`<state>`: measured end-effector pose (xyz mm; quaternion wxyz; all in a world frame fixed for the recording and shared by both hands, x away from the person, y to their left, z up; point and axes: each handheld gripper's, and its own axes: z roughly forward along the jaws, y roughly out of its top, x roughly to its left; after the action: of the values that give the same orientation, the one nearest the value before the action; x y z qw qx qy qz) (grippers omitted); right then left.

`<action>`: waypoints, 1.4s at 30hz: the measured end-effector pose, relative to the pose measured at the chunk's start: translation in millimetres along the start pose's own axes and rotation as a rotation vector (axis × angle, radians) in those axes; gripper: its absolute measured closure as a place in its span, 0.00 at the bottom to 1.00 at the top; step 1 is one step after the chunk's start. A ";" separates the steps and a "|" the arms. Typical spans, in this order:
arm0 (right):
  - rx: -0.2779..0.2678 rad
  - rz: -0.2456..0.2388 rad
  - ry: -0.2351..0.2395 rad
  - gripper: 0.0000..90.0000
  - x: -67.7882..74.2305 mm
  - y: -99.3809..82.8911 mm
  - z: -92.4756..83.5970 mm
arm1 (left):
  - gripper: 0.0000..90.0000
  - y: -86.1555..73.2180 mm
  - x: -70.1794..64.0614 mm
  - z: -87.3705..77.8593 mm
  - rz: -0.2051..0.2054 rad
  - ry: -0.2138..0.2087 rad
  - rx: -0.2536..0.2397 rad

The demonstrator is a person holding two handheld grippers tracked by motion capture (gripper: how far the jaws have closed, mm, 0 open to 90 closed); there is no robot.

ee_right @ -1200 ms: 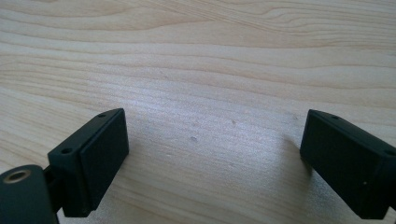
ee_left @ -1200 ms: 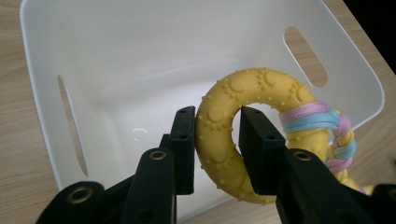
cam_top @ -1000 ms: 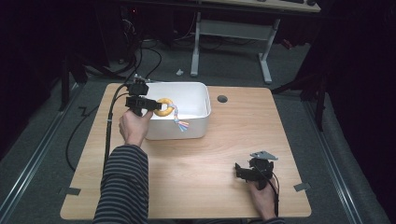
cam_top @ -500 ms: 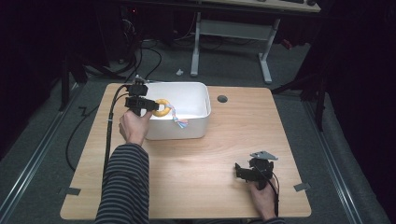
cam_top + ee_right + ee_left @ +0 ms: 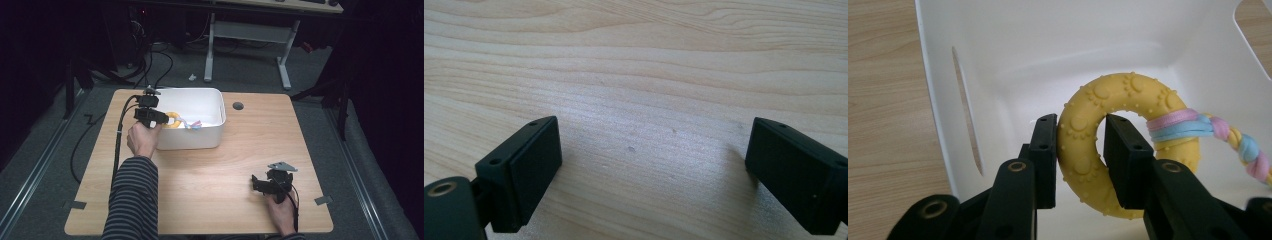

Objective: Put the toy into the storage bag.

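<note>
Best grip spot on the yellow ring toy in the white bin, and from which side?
Take the yellow ring on its bare arc opposite the braided rope, one jaw through the hole, one outside, coming from above over the white bin rim. The left gripper grips it just so; the rope end looks soft and bulky.

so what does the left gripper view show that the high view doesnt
Left gripper view alone: the bumps on the yellow ring, one jaw through its hole and one outside, shut on it, and a slot in the bin wall.

High view alone: the right gripper open over the table, and the striped sleeve.

Both: the white bin, the ring and its braided rope.
</note>
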<state>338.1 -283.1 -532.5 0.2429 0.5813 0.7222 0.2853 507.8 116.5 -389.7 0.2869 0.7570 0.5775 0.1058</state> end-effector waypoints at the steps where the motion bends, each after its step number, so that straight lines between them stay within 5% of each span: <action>1: 0.000 0.000 0.000 0.08 0.0 0.0 0.0 | 0.75 0.0 0.0 0.6 0.005 0.001 0.007; 24: -0.001 -0.002 0.000 0.08 -0.1 0.0 0.1 | 0.74 0.0 0.0 6.7 0.015 -0.022 0.035; 27: 0.000 0.000 0.000 0.08 0.0 0.0 0.0 | 0.59 0.8 -0.7 5.4 0.007 -0.051 0.025; 34: 0.001 -0.002 -0.002 0.09 0.0 0.4 0.2 | 0.41 -0.2 -8.7 -9.5 0.032 -0.091 -0.064; 42: -0.001 -0.003 -0.002 0.09 0.0 0.3 0.3 | 0.37 -7.4 -12.2 -36.1 0.095 -0.091 -0.164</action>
<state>338.6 -283.0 -532.5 0.2443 0.5804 0.7226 0.2851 480.2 117.6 -362.4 0.3686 0.7613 0.5169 0.1318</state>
